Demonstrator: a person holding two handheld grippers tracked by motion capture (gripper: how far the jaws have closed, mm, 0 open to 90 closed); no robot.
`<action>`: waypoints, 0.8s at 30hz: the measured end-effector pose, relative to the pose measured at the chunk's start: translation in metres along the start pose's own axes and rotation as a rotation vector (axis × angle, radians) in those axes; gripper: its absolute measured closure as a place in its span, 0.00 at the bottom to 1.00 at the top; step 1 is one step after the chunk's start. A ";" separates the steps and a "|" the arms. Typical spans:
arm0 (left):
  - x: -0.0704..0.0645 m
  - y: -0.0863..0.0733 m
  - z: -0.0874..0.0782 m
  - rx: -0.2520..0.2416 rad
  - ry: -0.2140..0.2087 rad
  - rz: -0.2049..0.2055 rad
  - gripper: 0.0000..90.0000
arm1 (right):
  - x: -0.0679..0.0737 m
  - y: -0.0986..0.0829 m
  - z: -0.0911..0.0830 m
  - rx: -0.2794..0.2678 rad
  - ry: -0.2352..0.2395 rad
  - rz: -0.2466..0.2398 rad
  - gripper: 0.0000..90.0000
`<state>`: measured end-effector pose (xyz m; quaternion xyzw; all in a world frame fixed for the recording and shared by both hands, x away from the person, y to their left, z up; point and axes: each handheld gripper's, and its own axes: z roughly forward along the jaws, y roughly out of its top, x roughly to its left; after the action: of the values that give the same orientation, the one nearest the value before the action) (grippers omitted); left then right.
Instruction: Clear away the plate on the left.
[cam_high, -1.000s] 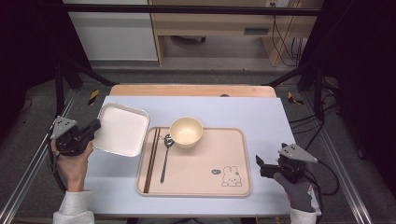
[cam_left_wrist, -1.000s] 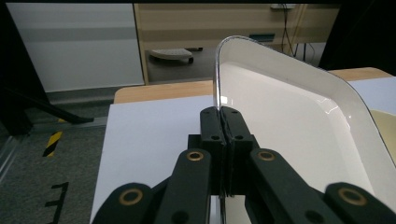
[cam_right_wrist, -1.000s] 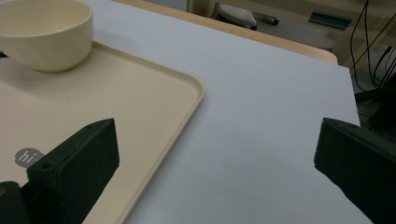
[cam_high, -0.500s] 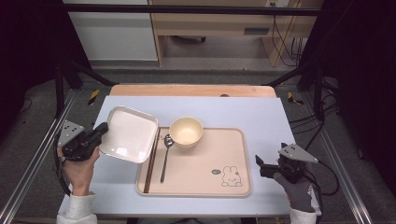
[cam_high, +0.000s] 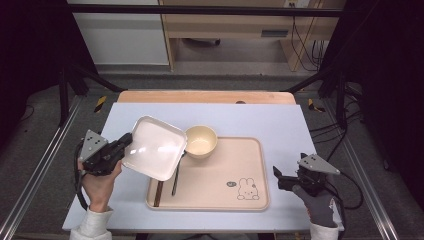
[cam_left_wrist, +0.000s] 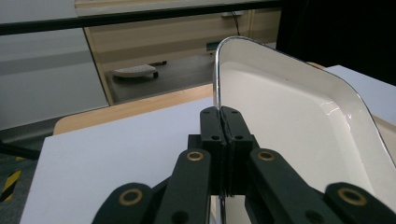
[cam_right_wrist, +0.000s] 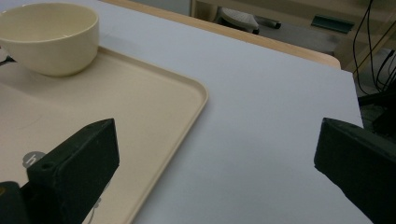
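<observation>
Clamping the white dish (cam_high: 156, 147) by its rim in the left gripper (cam_high: 120, 148), tilted above the tabletop's (cam_high: 280, 120) left side; right gripper (cam_high: 278, 177) open near the right edge.

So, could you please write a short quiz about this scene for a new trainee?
1. True or false: the left gripper is shut on the rim of the white dish.
2. What sits on the beige tray next to the dish? A) cup B) bowl C) bottle
3. How do the right gripper's jaws stand?

Key: 1 true. 2 B, the bowl. 3 Wide apart, holding nothing, over the table beside the tray.
</observation>
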<state>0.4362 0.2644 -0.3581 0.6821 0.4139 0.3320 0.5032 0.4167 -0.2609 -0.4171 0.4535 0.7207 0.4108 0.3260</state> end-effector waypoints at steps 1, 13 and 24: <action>-0.003 0.000 0.001 0.001 -0.006 0.005 0.99 | 0.000 0.000 0.000 0.000 -0.001 0.001 0.00; -0.035 0.008 0.016 0.001 -0.082 0.037 0.99 | 0.000 0.000 0.000 -0.001 0.001 0.001 0.00; -0.064 0.014 0.032 -0.002 -0.143 0.061 0.99 | 0.000 0.000 -0.001 -0.002 0.003 -0.001 0.00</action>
<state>0.4395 0.1918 -0.3561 0.7159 0.3553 0.2980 0.5220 0.4160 -0.2607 -0.4165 0.4521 0.7210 0.4119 0.3257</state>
